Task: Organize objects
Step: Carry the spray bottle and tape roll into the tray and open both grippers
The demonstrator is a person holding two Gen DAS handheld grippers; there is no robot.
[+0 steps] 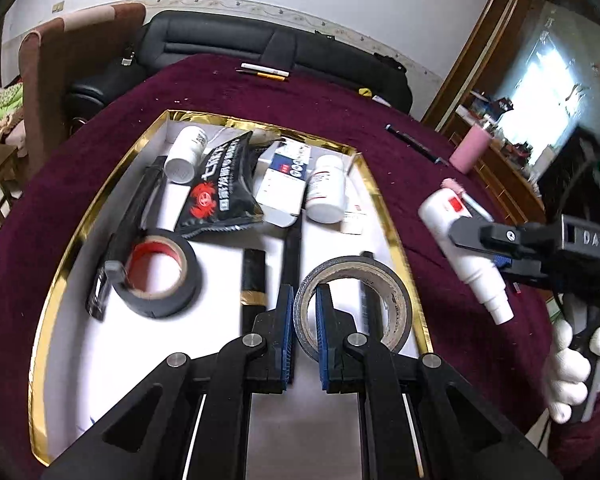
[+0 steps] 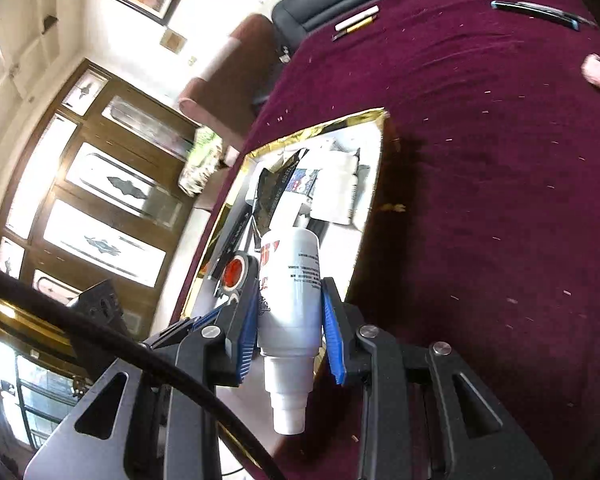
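Now the left tongs (image 1: 304, 320) are pinched on the wall of a worn black tape roll (image 1: 354, 304) over the gold-edged tray (image 1: 396, 240). The right tongs (image 2: 290, 320), narrow, grip a white bottle (image 2: 290, 292) with red label patches, above the maroon table (image 2: 480, 200) beside the tray; their body reads "DAS"

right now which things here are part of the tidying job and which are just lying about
Job:
- gold-rimmed tray
- grey tape roll in left gripper
- white bottle in right gripper
- pens on the cloth

Lying about:
- black sofa
- pink cup
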